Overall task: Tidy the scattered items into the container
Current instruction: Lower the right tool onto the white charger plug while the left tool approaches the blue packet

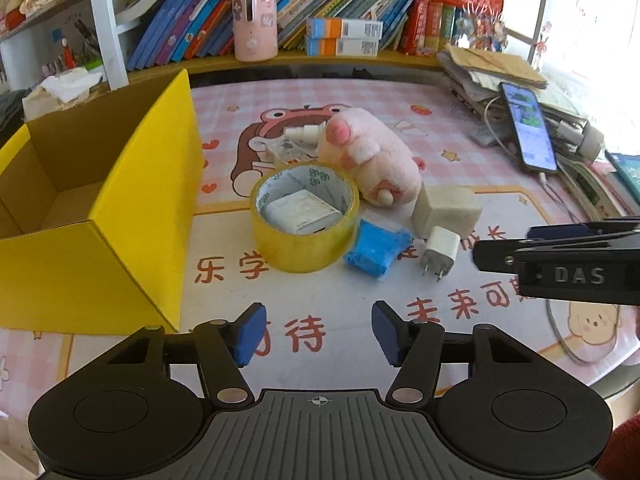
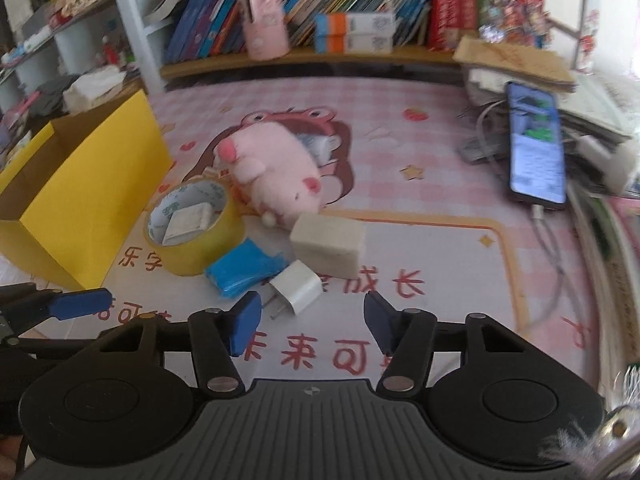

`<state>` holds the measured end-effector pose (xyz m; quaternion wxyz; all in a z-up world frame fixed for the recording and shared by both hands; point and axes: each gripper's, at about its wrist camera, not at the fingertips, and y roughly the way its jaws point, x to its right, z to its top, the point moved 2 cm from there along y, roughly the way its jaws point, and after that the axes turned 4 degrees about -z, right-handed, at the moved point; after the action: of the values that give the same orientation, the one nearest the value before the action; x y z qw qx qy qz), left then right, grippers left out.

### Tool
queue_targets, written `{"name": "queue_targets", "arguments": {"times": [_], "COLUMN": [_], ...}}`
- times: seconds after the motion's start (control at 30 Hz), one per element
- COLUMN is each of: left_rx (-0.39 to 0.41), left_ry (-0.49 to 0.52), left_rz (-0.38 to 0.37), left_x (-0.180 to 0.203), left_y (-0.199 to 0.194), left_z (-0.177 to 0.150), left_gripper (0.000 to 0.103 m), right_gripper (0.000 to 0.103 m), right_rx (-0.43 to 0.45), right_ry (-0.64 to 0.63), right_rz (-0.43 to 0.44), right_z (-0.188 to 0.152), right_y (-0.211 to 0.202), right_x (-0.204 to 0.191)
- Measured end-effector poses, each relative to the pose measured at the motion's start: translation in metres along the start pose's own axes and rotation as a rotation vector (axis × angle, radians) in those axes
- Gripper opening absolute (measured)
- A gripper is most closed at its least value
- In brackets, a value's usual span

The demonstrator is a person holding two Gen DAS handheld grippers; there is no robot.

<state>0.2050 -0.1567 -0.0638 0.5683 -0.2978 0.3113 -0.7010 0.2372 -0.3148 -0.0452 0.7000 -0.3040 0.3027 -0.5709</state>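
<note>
**A:** Pink checked cartoon mat (image 1: 400, 92) is covering the whole desk, bookshelf (image 1: 320, 60) running along the back. How are the jaws standing?

**B:** Both pairs are standing apart with nothing between the blue pads. The left gripper (image 1: 319, 334) is hovering over bare mat, short of the pile. The right gripper (image 2: 312, 326) is hanging just short of the white plug charger (image 2: 297, 286), whose prongs are pointing toward its left pad.

**A:** And going outward from there?

**B:** Beside the charger, a blue crinkled packet (image 1: 376, 250) is lying against the yellow tape roll (image 1: 305, 220), which is ringing a small white box (image 1: 302, 212). A beige block (image 1: 446, 208) is sitting just behind the charger, touching the pink plush pig (image 1: 368, 156). Behind the pig, a small white bottle (image 1: 302, 133) is lying on its side.

**A:** Where is the container?

**B:** The yellow cardboard box (image 1: 100, 240) is standing open-topped at the left, near the tape roll but apart from it, and looking empty as far as I can see.

**A:** Room for moving?

**B:** Open mat is lying between the grippers and the pile. On the right, a phone (image 1: 528, 128) with cables (image 1: 560, 196) and stacked papers (image 1: 492, 68) is crowding the edge.

**A:** Any writing?

**B:** "DAS" is showing on the right gripper's side in the left view. Red Chinese characters are running across the mat, among them 乐学, 成长 and 未来可. The book spines are too small to read.
</note>
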Motion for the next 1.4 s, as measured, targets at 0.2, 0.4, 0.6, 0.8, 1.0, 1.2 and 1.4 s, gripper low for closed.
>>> {"name": "queue_targets", "arguments": {"times": [0.2,0.4,0.6,0.8,1.0,1.2,1.4], "left_rx": [-0.032,-0.064,-0.061,-0.075,-0.087,-0.103,-0.096], "left_ry": [0.016,0.009,0.013,0.019,0.027,0.072,0.083], "left_rz": [0.018,0.014,0.0,-0.026,-0.029,-0.023,-0.021], "left_x": [0.007,0.012,0.02,0.029,0.033,0.043,0.045], "left_y": [0.011,0.022,0.034,0.056,0.07,0.08,0.085], "left_z": [0.003,0.007,0.019,0.032,0.04,0.043,0.046], "left_gripper": [0.051,0.042,0.042,0.042,0.045,0.059,0.066], "right_gripper": [0.051,0.043,0.035,0.036,0.036,0.036,0.036], "right_rx": [-0.058,-0.104,-0.11,-0.117,-0.109,-0.133,-0.137], "right_ry": [-0.047,-0.063,-0.076,-0.087,-0.088,-0.065,-0.05], "right_rz": [0.073,0.119,0.135,0.115,0.145,0.138,0.122], "right_z": [0.009,0.014,0.018,0.018,0.019,0.017,0.014], "right_y": [0.027,0.049,0.049,0.042,0.04,0.044,0.042], "right_x": [-0.004,-0.002,0.012,0.032,0.04,0.049,0.056]}}
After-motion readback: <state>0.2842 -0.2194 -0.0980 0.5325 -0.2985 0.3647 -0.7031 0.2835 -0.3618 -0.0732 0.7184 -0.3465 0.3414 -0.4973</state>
